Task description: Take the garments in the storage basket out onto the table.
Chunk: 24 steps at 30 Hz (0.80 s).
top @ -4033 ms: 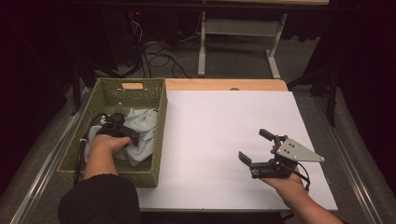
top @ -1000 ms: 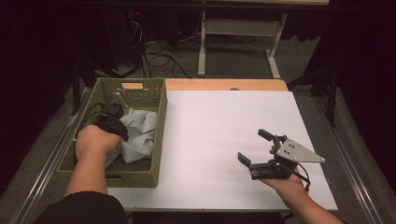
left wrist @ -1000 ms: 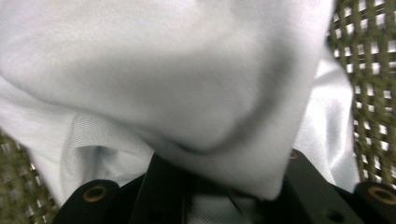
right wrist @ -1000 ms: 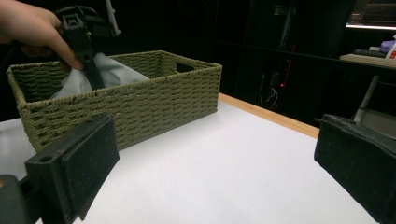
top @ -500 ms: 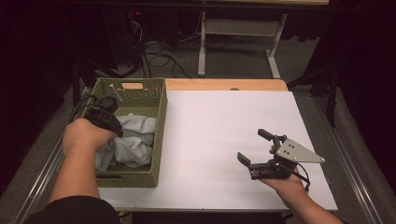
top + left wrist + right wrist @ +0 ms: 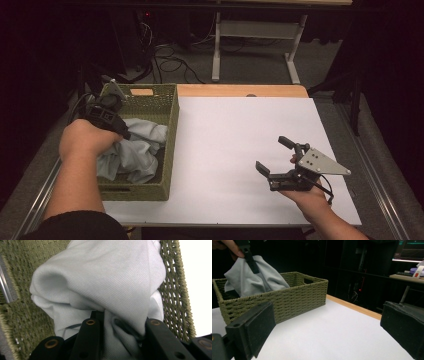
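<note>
A pale grey cloth [image 6: 137, 150] lies bunched in a green woven basket [image 6: 170, 135] at the table's left. My left gripper [image 6: 122, 134] is shut on a fold of it and holds that part above the basket's rim. In the left gripper view the cloth [image 6: 107, 282] is pinched between the two black jaws, with the basket's wall [image 6: 175, 290] behind. My right gripper [image 6: 271, 153] hovers open over the white tabletop at the front right, nothing between its fingers. From the right gripper view the cloth [image 6: 249, 280] hangs above the basket [image 6: 294, 297].
The white tabletop [image 6: 235, 135] stretches between the basket and the right hand. A wooden strip [image 6: 240, 91] runs along its far edge. Beyond it stand a metal table frame [image 6: 250, 45] and cables on the dark floor.
My left hand has risen and drawn back toward the basket's left side, pulling the cloth up with it. The right gripper has stayed in place.
</note>
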### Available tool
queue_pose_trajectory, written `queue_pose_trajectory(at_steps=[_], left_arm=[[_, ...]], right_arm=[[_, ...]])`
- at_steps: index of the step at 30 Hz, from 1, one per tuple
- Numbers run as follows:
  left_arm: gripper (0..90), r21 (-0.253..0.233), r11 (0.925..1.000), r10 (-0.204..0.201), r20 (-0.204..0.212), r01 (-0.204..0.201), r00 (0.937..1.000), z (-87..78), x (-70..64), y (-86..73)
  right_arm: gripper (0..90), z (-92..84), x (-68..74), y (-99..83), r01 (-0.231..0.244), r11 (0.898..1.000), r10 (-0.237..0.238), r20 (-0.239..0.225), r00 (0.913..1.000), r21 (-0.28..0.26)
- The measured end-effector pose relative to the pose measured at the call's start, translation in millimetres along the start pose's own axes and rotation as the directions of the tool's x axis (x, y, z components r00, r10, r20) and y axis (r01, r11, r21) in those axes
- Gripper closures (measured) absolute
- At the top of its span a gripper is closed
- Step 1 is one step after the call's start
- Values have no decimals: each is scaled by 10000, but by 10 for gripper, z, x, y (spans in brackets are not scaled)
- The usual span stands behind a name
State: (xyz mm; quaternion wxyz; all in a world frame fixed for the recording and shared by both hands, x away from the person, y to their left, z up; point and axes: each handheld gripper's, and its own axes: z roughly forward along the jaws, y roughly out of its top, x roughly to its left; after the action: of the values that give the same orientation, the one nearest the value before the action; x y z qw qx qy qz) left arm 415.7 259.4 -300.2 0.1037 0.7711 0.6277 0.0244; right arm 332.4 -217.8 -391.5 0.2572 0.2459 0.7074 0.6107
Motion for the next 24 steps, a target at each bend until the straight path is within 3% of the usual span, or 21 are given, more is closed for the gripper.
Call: queue_pose_trajectory(at_steps=[8,10,19,24], left_arm=[[749,-10,10000,13,-217,-13,9998,-107,-22,1],[749,-84,9999,86,-8,-86,10000,-132,-22,-2],[749,-162,9998,124,-189,-127,9997,-264,-35,-9],[748,-211,9997,126,34,-125,9999,-340,-37,-11]], right_arm=[[9,30,-43,11,-78,10000,78,196,9998,2],[9,40,-50,10,-63,10000,62,221,9997,25],[9,41,-102,8,-240,9997,238,435,9988,51],[9,41,-96,5,-206,9998,203,385,9991,75]])
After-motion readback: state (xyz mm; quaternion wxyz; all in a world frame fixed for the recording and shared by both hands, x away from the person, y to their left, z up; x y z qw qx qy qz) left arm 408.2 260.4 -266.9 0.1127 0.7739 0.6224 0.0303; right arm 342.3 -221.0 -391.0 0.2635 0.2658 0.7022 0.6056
